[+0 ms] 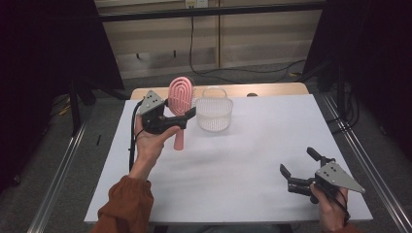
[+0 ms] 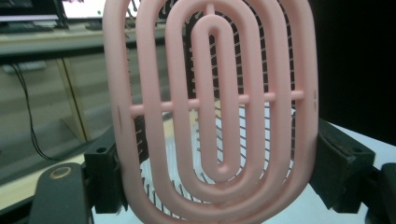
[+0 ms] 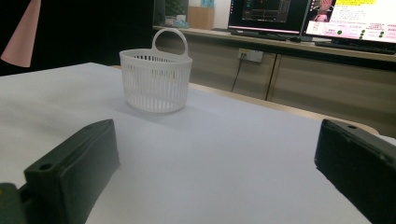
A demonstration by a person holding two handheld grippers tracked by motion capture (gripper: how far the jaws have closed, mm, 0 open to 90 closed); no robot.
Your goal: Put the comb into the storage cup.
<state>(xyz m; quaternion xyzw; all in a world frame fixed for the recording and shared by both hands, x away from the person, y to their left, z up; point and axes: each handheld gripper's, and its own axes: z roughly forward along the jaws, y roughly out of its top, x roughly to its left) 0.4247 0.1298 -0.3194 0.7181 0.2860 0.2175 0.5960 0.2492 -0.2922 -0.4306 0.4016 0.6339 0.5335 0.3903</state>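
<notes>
The pink brush [image 2: 210, 112] is clamped upright by the left gripper [image 1: 180, 116], just left of the white basket [image 1: 214, 112]. The right gripper [image 1: 297, 167] is held wide open, empty, well apart.

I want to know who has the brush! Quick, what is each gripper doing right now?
Left gripper: closed on the pink hairbrush, held up off the table.
Right gripper: open, holding nothing, low over the table.

On the table [image 1: 252, 160] the basket [image 1: 214, 112] stands at the far side, left of the middle. The hairbrush [image 1: 180, 99] is just left of it, above the table, between the left gripper's [image 1: 182, 116] jaws. The right gripper [image 1: 299, 170] is at the near right corner, well apart from both.
</notes>
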